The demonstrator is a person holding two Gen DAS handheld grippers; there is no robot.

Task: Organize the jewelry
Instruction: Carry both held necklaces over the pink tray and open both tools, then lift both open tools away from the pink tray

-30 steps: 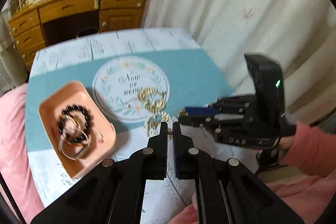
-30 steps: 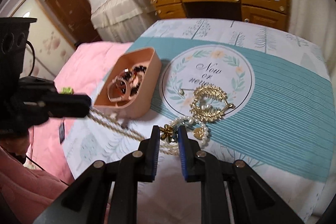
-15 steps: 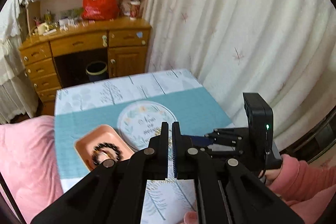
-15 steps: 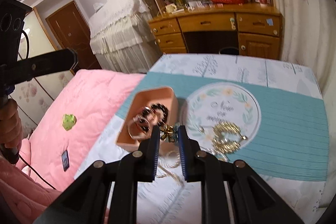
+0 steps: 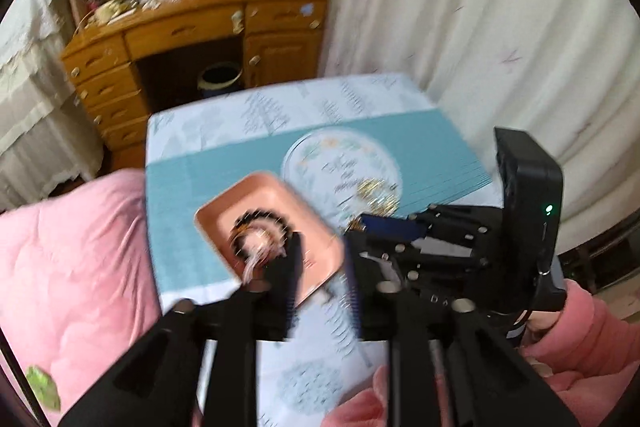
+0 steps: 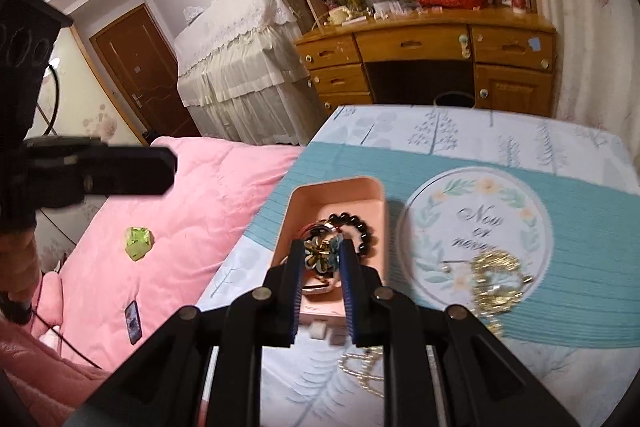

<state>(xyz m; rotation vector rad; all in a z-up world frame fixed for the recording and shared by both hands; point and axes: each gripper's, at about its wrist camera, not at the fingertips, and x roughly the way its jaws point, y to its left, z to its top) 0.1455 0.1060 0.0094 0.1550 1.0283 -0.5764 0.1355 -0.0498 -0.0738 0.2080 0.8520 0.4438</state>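
Now carried over the pink tray (image 6: 336, 195), clamped in the right gripper (image 6: 322, 259): gold flower brooch (image 6: 318, 253), sharp only in the right view. Blurred in the left view, left gripper (image 5: 320, 267), jaws spread, empty.

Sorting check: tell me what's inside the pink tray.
Pink tray holds a black bead bracelet and rose-gold bangles. The right gripper, holding a gold flower piece, hides the rest.
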